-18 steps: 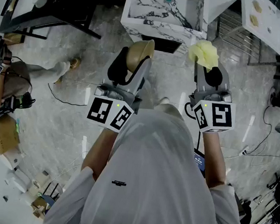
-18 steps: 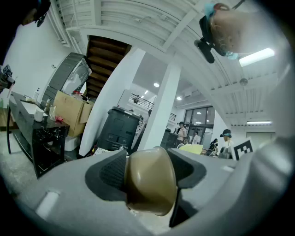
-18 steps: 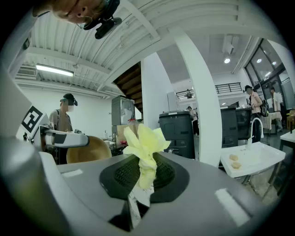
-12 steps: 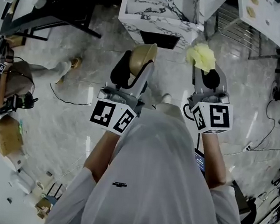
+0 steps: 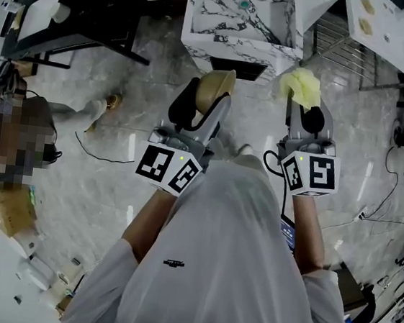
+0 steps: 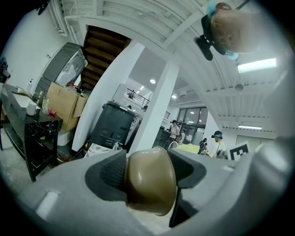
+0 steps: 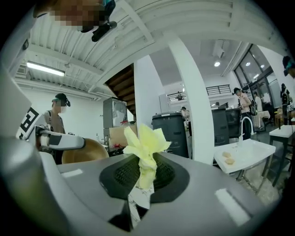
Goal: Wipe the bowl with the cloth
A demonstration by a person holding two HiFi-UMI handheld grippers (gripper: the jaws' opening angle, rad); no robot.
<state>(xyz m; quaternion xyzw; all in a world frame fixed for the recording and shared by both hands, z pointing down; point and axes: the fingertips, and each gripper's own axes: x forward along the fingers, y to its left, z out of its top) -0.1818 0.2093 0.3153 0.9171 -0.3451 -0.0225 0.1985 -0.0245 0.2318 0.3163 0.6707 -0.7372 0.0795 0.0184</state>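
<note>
My left gripper [image 5: 213,97] is shut on the rim of a tan bowl [image 5: 213,87], held up in front of me. In the left gripper view the bowl [image 6: 151,184] fills the gap between the jaws. My right gripper [image 5: 301,96] is shut on a bunched yellow cloth [image 5: 300,84], which sticks out past the fingertips. The cloth [image 7: 144,152] stands upright between the jaws in the right gripper view, where the bowl [image 7: 85,151] also shows at left. Bowl and cloth are apart, side by side.
A marble-patterned table [image 5: 241,20] stands just ahead of both grippers. A white table [image 5: 387,30] with a wire rack under it is at upper right, a dark bench [image 5: 66,15] at upper left. Cables lie on the marble floor [image 5: 108,154]. A person stands at far left.
Both grippers have shifted slightly right and forward in the head view, bowl and cloth still held. The marble table appears closer to the grippers.
</note>
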